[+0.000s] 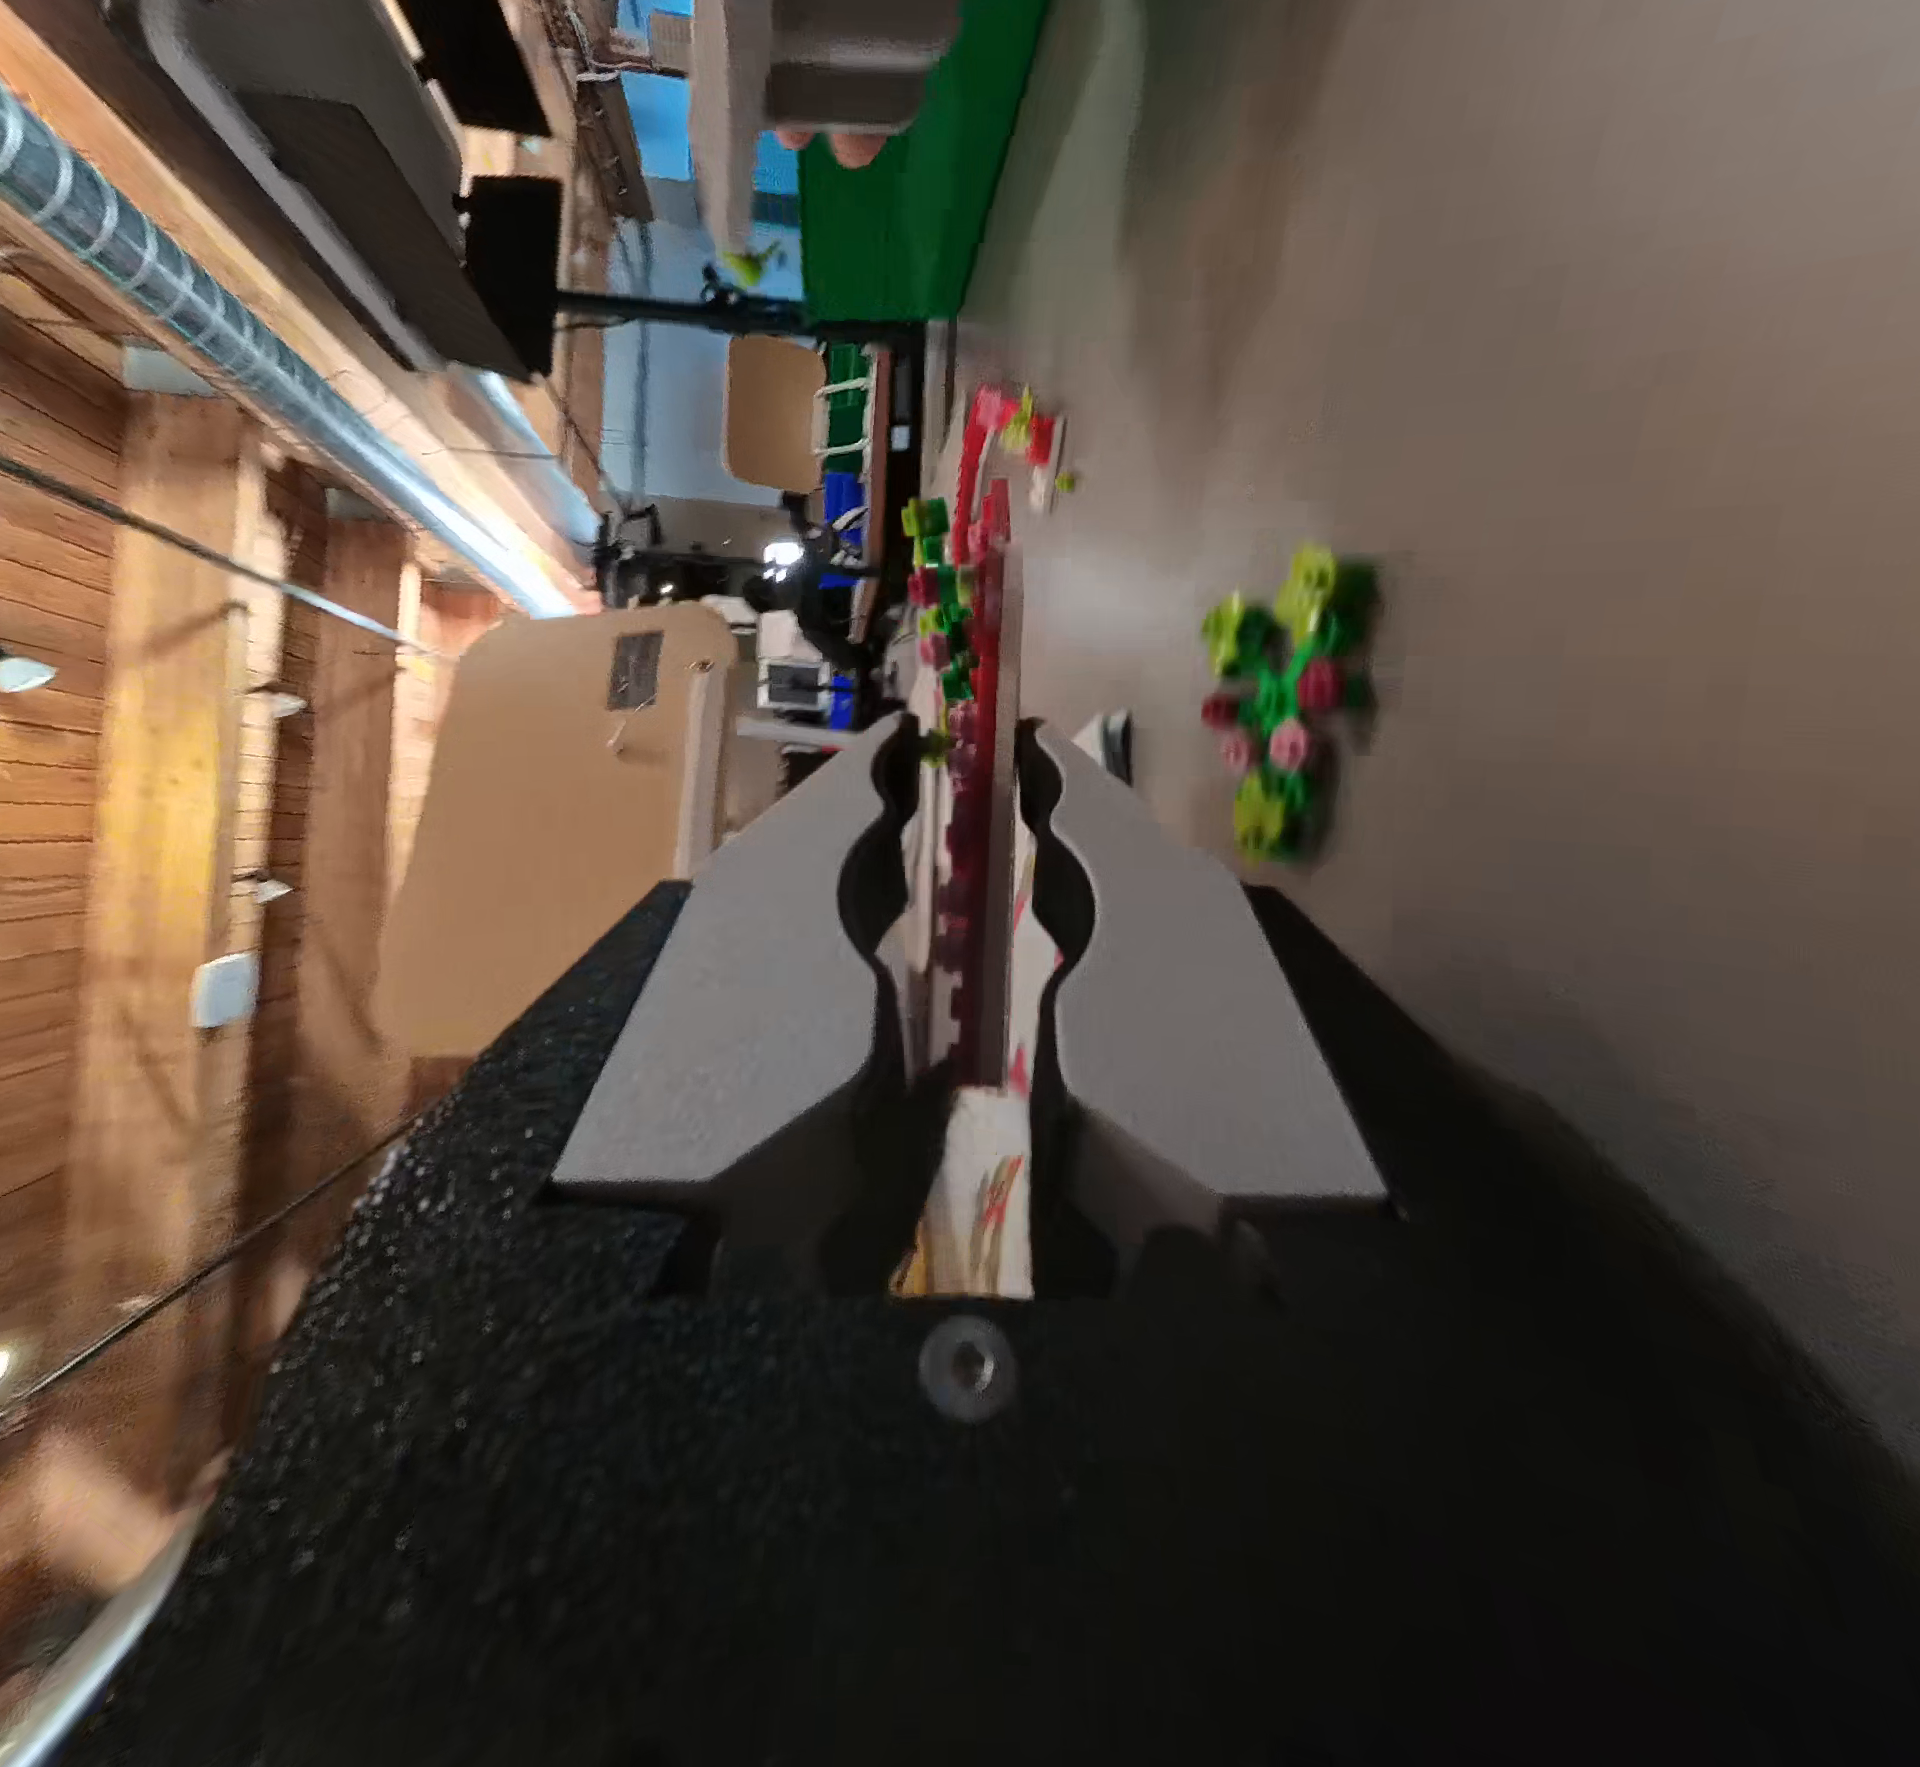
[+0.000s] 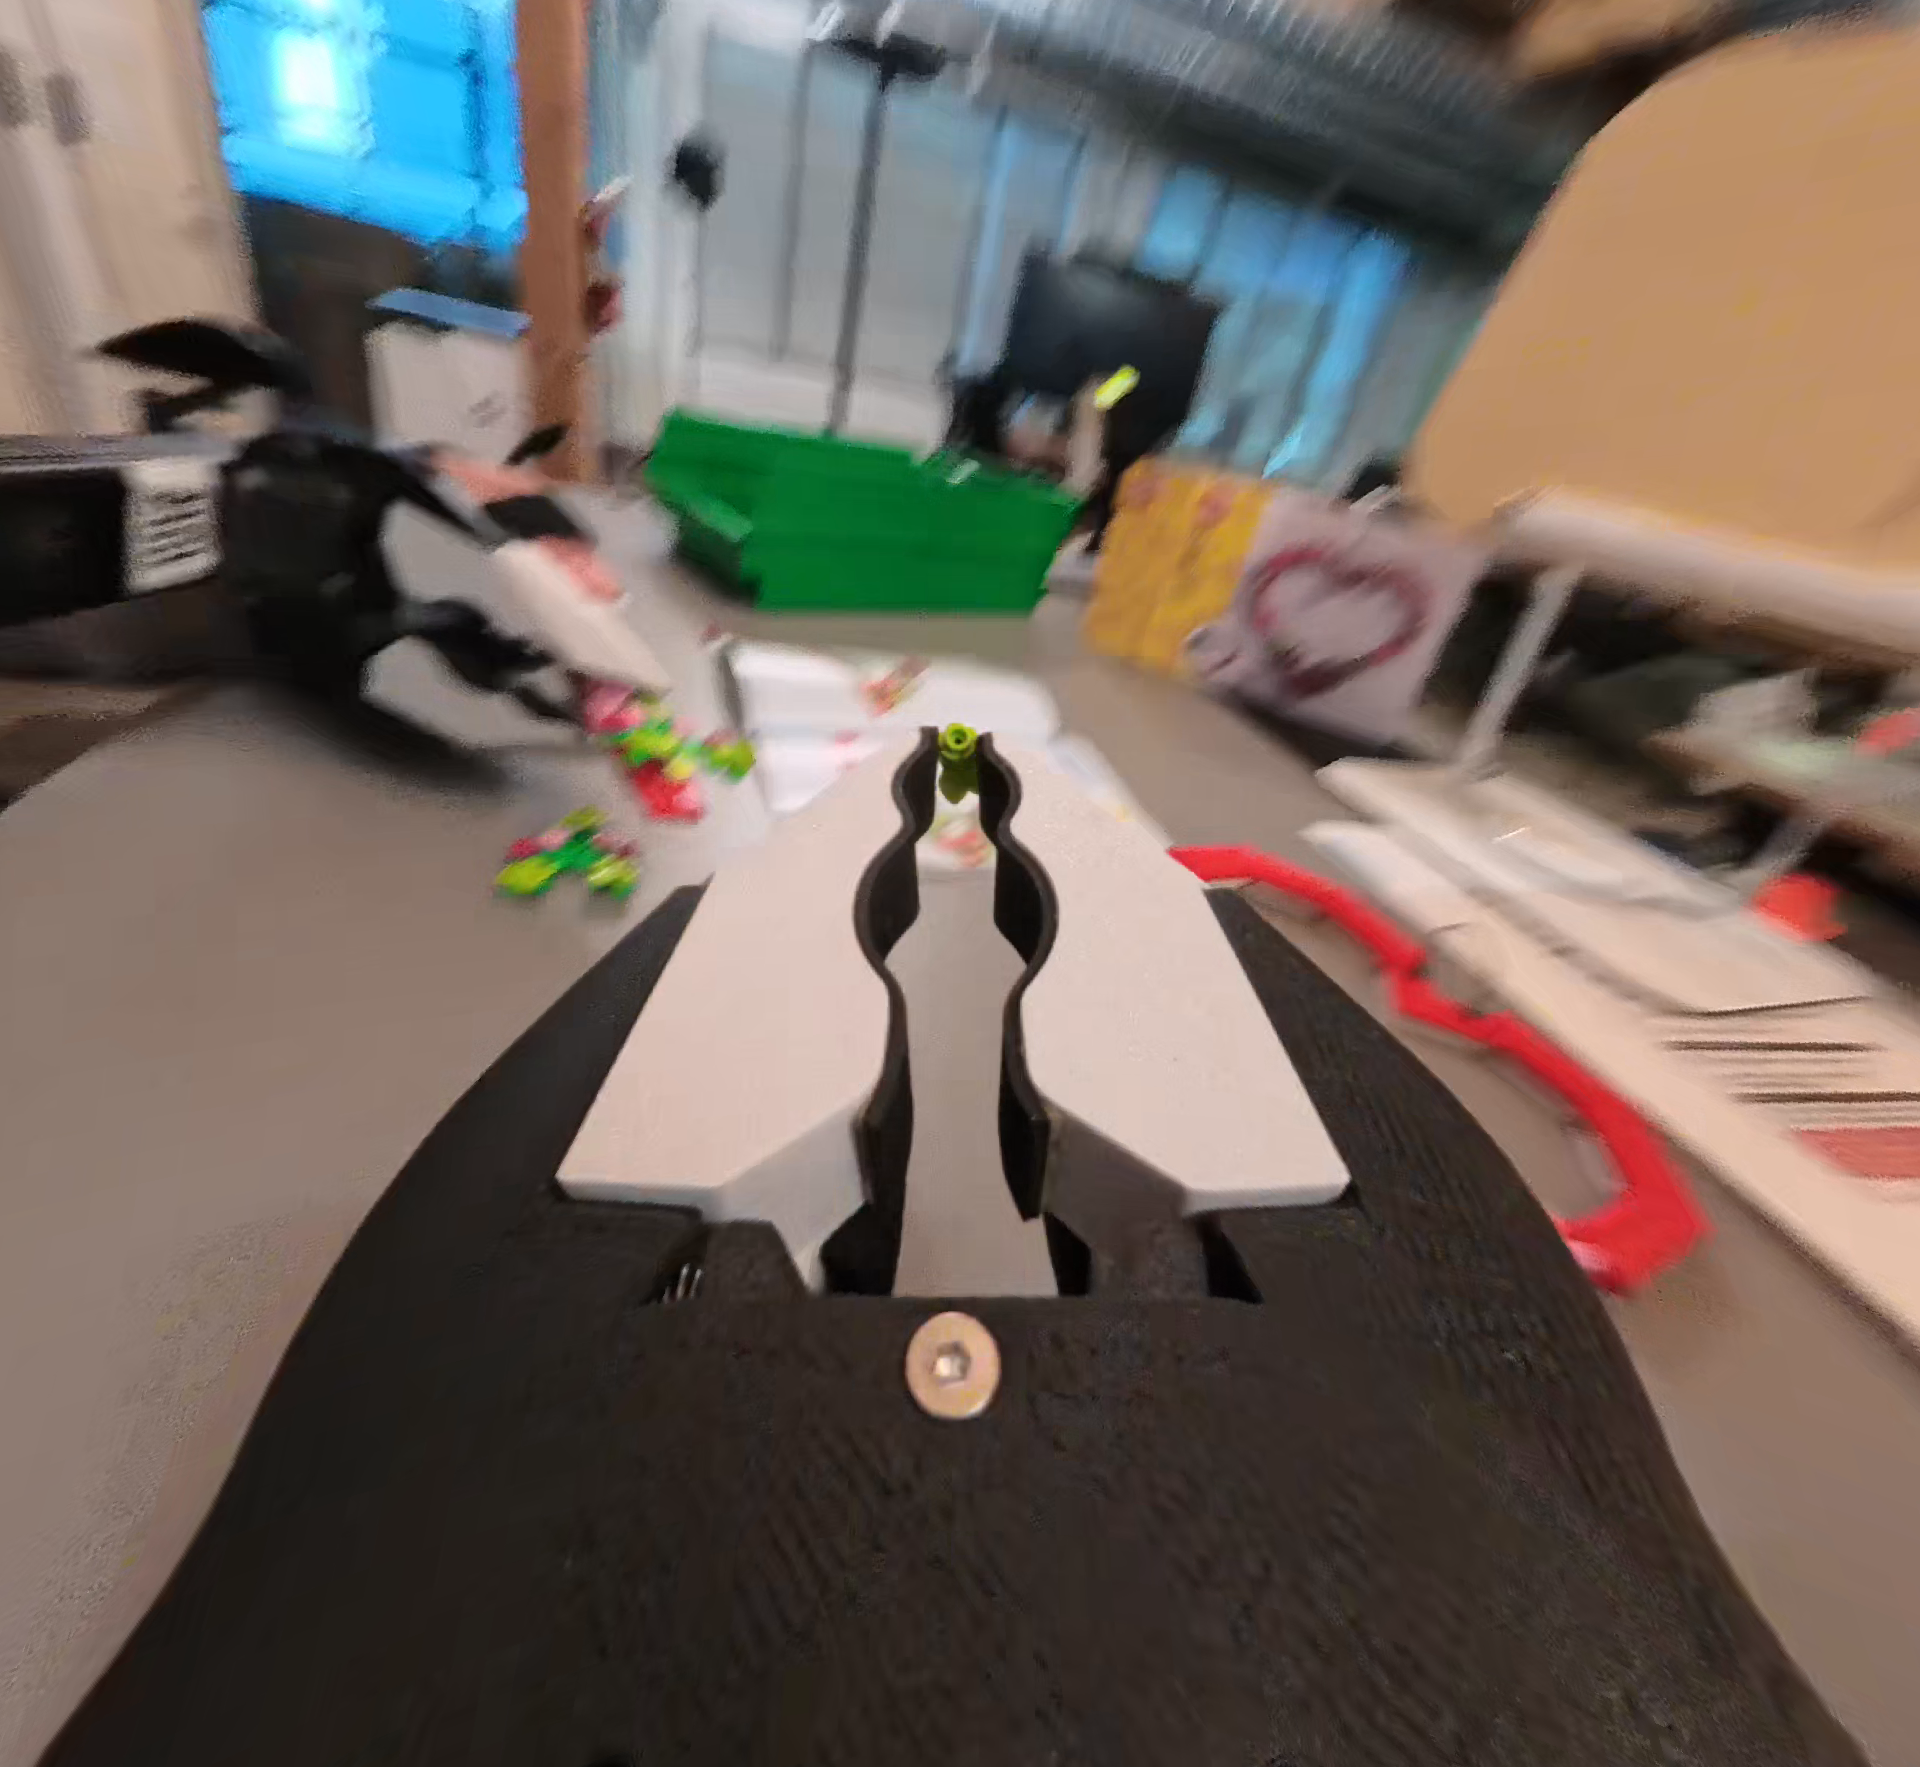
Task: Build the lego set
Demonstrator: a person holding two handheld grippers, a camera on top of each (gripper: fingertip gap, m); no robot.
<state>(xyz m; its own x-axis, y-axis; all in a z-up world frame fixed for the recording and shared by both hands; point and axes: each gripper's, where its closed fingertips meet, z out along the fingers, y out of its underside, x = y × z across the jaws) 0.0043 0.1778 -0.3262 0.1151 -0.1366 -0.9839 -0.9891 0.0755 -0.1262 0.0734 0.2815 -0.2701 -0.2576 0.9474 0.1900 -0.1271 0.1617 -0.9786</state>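
My left gripper (image 1: 966,743) is shut on a dark red lego frame (image 1: 982,637) that carries pink and lime-green flower pieces, held edge-on between the fingers. In the right wrist view this gripper (image 2: 613,678) shows at the left with the flowered frame (image 2: 670,761) at its tips, just above the table. My right gripper (image 2: 954,751) is shut on a small lime-green piece (image 2: 956,761) at its fingertips, held above the table. A loose cluster of green and pink flower pieces (image 1: 1288,699) lies on the grey table and shows in the right wrist view too (image 2: 571,860).
A bright red curved frame section (image 2: 1507,1021) lies on white sheets (image 2: 1558,886) at the right. The lego box (image 2: 1330,616) stands behind it, with stacked green bins (image 2: 852,522) further back. A white booklet (image 2: 997,699) lies ahead. A hand holds the right gripper's body (image 1: 862,24).
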